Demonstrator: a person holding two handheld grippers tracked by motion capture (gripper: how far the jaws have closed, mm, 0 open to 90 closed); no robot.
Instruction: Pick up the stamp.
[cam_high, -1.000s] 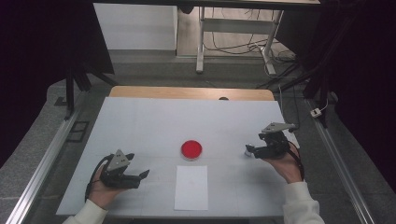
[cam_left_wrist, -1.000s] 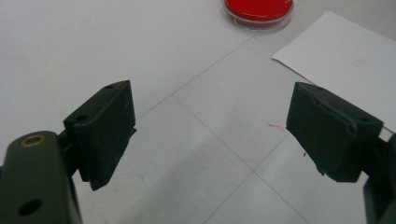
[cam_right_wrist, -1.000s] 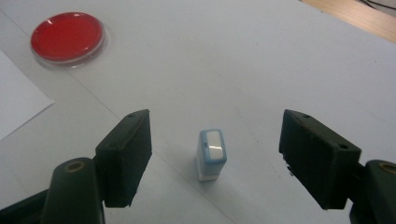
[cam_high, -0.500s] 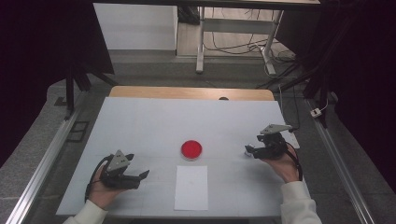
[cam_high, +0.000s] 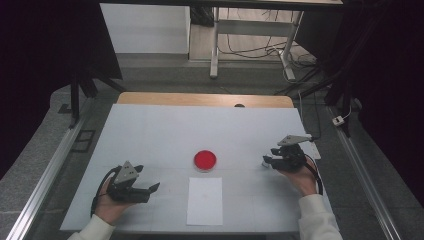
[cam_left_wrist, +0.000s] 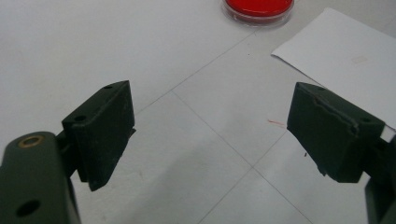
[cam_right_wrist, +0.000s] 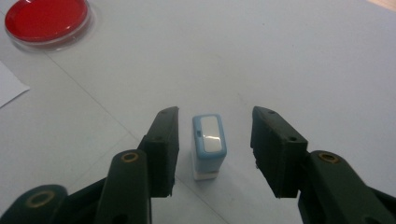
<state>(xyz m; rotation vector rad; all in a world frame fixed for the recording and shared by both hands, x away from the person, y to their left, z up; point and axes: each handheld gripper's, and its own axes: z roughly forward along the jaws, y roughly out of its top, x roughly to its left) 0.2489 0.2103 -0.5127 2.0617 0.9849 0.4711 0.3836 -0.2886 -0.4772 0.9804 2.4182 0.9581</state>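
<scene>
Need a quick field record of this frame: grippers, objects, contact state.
right gripper: jaws have just been closing, straddling the stamp, pads not touching it
stamp: small, blue and white, upright on the table
left gripper: open, nothing between jaws
red dish: mid-table, untouched
white paper sheet: flat, just nearer the person than the dish

Open table (cam_high: 165, 135) all around; only red dish (cam_high: 205, 160) and paper sheet (cam_high: 205, 200) mid-table.

The glossy plastic stamp (cam_right_wrist: 209, 145) stands on a smooth matt table (cam_right_wrist: 303, 56); the sheet (cam_high: 205, 200) looks like paper.
</scene>
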